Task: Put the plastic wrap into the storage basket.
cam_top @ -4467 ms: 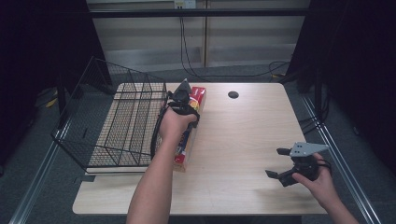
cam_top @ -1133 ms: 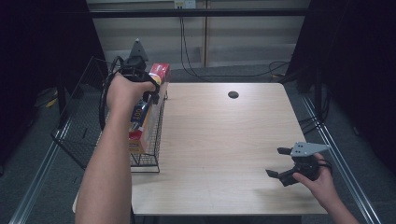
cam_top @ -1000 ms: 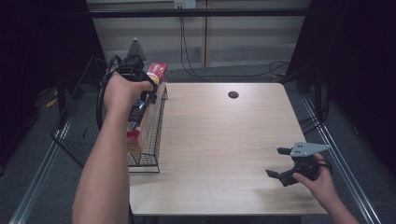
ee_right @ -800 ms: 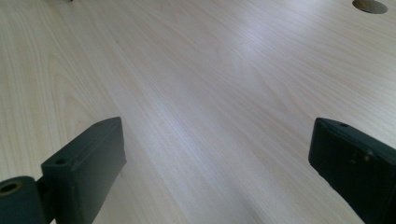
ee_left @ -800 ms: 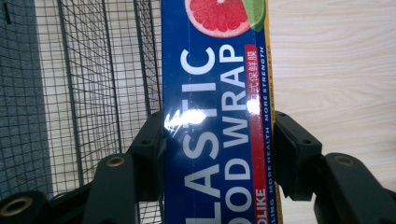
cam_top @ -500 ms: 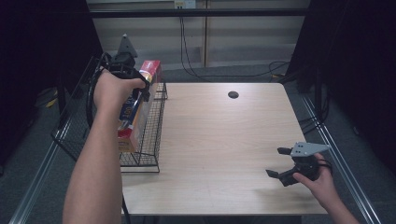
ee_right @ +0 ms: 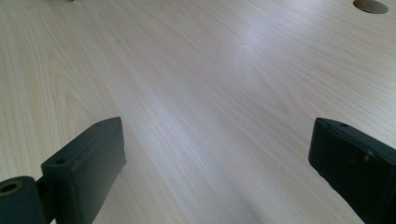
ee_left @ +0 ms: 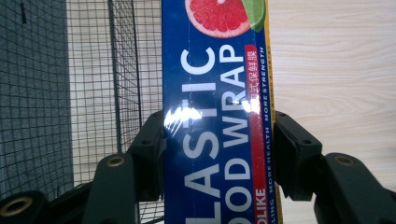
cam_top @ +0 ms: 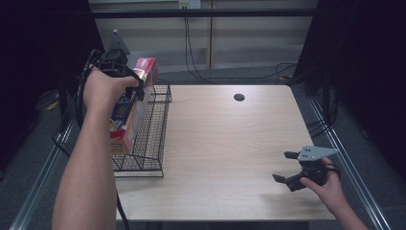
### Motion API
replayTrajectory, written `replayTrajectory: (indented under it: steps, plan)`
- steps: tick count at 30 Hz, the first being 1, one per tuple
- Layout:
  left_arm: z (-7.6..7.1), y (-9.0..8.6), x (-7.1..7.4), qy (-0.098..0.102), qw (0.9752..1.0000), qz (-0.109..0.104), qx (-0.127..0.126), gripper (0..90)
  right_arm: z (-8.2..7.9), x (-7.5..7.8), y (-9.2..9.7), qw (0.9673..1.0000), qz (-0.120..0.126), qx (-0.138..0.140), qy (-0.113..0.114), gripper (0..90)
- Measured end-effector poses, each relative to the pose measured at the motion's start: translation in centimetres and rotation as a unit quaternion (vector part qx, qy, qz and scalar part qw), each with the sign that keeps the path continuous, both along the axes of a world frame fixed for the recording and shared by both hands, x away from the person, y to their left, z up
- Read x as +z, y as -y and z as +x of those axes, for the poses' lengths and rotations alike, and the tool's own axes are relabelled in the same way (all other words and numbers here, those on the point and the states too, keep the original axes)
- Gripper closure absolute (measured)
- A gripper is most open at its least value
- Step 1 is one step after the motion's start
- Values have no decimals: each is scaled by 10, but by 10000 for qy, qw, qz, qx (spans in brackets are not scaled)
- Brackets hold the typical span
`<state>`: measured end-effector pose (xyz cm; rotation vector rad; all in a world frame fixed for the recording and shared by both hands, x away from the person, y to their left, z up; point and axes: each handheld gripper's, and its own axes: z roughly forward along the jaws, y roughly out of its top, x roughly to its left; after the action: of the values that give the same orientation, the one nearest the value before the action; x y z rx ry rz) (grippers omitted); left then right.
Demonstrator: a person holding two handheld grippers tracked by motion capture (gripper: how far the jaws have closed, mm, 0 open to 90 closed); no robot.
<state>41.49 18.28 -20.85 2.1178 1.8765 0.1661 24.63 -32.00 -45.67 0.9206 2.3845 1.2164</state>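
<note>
Right gripper [cam_top: 291, 167] sits low over near right part of wooden table [cam_top: 225, 143], jaws spread wide, nothing between them. Farther left, wire basket [cam_top: 143, 139] stands at table's left edge. Left gripper [ee_left: 219, 140] is raised above basket, jaws squeezing both sides of long blue plastic wrap box [ee_left: 217, 116]. Box tilts, low end down inside basket. Round hole [cam_top: 239, 97] lies near table's far edge.

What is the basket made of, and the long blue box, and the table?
The basket looks like thin dark metal wire in an open grid. The blue box seems to be glossy printed cardboard, since light glares off it. The table looks like pale wood with visible grain, possibly laminate.
</note>
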Motion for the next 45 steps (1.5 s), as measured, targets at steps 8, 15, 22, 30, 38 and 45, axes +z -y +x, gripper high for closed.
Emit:
replayTrajectory:
  steps: [8,15,22,30,38,45]
  plan:
    - [0,-14,1,-5,9999,67,141,447,0,0,-1,10000,-8,-15,-4,37]
    - [-1,-25,-2,-18,9995,71,297,447,0,0,-1,10000,9,-6,-6,37]
    - [-3,-34,-4,-37,9991,104,417,447,0,0,-1,10000,7,10,4,37]
    - [-3,-41,-4,-2,9989,145,439,447,0,0,-1,10000,4,-14,3,37]
    - [-6,-50,-3,-5,9985,166,525,447,0,-1,-1,10000,-9,-3,-1,37]
    - [-8,-57,-4,-6,9980,167,615,446,0,-1,-2,10000,-21,19,-23,37]
